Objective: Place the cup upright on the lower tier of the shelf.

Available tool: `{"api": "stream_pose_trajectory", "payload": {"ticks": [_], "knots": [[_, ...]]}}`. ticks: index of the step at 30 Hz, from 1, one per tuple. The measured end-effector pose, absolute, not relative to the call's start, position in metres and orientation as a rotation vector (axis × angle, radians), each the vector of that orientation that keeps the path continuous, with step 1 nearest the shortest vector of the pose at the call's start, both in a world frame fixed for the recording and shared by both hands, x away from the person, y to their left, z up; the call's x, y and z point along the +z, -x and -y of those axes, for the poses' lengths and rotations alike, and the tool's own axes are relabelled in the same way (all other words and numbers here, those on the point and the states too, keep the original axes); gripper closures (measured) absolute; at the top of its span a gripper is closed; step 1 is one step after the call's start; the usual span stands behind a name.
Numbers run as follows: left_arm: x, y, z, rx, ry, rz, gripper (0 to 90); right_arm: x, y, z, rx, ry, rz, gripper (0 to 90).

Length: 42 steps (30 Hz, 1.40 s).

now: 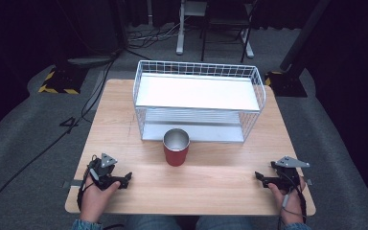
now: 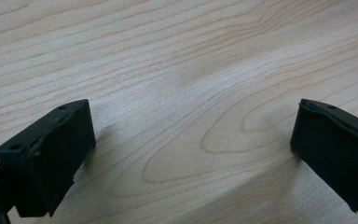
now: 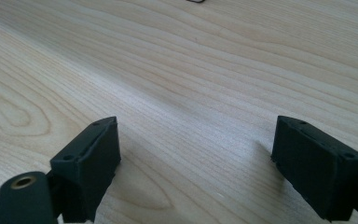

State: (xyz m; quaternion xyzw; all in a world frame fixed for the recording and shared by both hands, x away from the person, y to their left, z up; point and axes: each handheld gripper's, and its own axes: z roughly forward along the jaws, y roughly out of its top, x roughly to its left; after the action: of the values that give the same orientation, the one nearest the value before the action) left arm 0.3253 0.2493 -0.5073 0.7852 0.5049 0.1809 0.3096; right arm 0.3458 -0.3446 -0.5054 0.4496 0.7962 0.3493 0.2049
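Observation:
A red cup (image 1: pixel 176 146) with a shiny metal inside stands upright in the middle of the wooden table (image 1: pixel 124 124). Behind it sits a white wire basket (image 1: pixel 199 98) with two shelves. My left gripper (image 1: pixel 124 179) rests on the table at the near left, held by a hand, jaws pointing right. In the left gripper view my left gripper (image 2: pixel 191 144) is open over bare wood. My right gripper (image 1: pixel 259 178) lies at the near right, jaws pointing left. The right gripper view has my right gripper (image 3: pixel 196 158) open, with nothing between the jaws.
Cables (image 1: pixel 52 139) run over the grey carpet left of the table. A black stand with yellow-striped base (image 1: pixel 60 79) is at the back left, and chair and desk legs (image 1: pixel 220 28) stand behind the basket. Bare wood lies either side of the cup.

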Motion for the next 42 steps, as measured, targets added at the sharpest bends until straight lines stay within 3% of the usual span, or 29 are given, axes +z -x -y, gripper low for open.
{"api": "stream_pose_trajectory", "payload": {"ticks": [10,15,16,33,42], "knots": [[-0.507,-0.324,-0.250,0.479,-2.070,-1.334,1.7,-0.505,-0.346,0.344,0.990,-1.233,-2.243,16.3],[-0.500,-0.320,-0.248,0.456,-2.051,-1.306,19.4,-0.505,-0.347,0.344,0.988,-1.234,-2.241,16.4],[-0.500,-0.320,-0.248,0.456,-2.051,-1.306,15.5,-0.505,-0.347,0.344,0.988,-1.234,-2.241,16.4],[-0.463,-0.308,-0.220,0.468,-1.950,-1.138,15.9,-0.505,-0.347,0.344,0.988,-1.234,-2.241,16.5],[-0.461,-0.311,-0.198,0.451,-1.925,-1.063,15.9,-0.505,-0.346,0.344,0.989,-1.232,-2.240,16.8]]}}
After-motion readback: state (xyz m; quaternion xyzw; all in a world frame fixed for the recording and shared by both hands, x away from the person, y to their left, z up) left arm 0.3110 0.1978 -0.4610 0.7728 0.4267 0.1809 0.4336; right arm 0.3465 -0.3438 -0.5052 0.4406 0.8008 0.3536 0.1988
